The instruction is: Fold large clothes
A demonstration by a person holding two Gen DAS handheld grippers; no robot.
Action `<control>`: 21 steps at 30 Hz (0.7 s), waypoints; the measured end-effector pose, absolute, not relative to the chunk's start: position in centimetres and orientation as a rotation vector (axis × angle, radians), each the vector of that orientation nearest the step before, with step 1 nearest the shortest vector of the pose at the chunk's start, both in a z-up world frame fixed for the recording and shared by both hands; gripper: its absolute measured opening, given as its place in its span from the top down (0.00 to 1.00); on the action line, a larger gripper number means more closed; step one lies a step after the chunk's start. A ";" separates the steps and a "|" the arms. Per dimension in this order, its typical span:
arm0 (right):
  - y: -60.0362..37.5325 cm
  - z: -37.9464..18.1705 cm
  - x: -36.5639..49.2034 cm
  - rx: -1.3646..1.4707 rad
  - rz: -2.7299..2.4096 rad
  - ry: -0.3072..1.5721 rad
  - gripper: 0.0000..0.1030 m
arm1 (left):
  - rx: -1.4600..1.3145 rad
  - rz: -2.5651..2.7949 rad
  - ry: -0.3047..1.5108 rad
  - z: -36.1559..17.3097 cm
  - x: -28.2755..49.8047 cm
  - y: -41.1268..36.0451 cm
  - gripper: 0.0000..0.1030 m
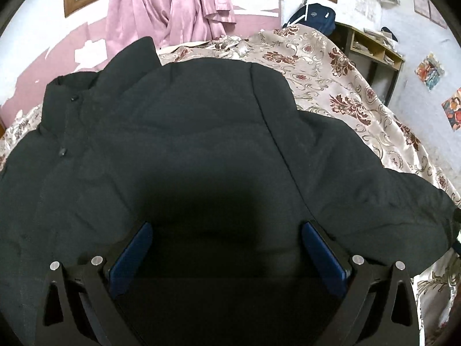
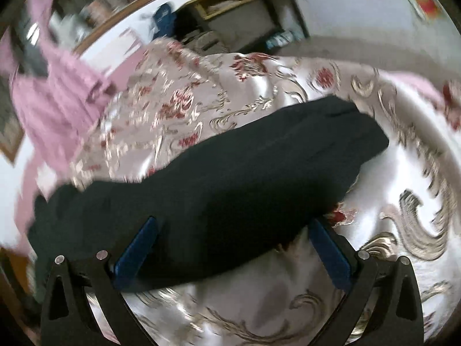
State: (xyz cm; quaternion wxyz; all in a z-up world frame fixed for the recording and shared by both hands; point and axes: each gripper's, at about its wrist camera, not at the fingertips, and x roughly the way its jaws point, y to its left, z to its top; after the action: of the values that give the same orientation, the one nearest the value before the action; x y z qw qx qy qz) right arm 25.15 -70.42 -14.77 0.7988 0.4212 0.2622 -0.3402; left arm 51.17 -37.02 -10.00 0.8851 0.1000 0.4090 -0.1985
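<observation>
In the left wrist view, the black padded jacket (image 1: pixel 187 150) lies spread front-up across the cream satin bedspread with dark red flowers (image 1: pixel 331 66), its collar and snap placket toward the upper left and one sleeve trailing off to the right; laid flat like this, it looks ready for a first fold rather than part-way through one. The left gripper (image 1: pixel 227 230) hangs low over the jacket's body, its blue-padded fingers (image 1: pixel 131 256) wide apart with dark cloth filling the space between them; whether the tips press the fabric cannot be told, but nothing is pinched. Pink cloth hanging at the window (image 1: pixel 170 3) and a wooden shelf unit (image 1: pixel 374 46) stand behind the bed, clear of the work.

In the right wrist view, which is smeared by motion, the black sleeve (image 2: pixel 230 178) stretches diagonally over the bedspread (image 2: pixel 389 173), cuff end toward the upper right; it lies out from the body, so it is probably the part to bring in first. The right gripper (image 2: pixel 233 230) straddles the sleeve's near stretch, its fingers (image 2: pixel 135 250) spread wide on either side and not closed on it; this placing suggests a grasp being lined up, though the blur hides whether the pads touch cloth.
</observation>
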 end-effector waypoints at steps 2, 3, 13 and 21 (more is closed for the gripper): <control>-70.4 -15.0 25.4 0.953 -0.777 0.558 0.29 | 0.203 -0.417 0.855 -10.0 51.2 -37.0 0.00; -70.5 -15.4 25.6 0.982 -0.793 0.564 0.43 | 0.193 -0.425 0.857 -9.9 51.3 -36.8 0.00; -67.6 -9.3 27.7 0.835 -0.752 0.431 0.94 | 0.070 -0.483 0.922 -6.5 50.5 -30.4 0.01; -53.9 5.6 35.9 0.274 -0.542 0.300 0.94 | 0.046 -0.394 0.868 -2.0 49.5 -18.2 0.01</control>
State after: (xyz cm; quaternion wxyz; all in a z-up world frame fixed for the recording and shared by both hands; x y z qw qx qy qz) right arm 35.88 -53.87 5.55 0.9433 0.1342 0.1470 -0.2658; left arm 49.51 -18.17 -2.00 0.8884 0.0223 0.4175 -0.1898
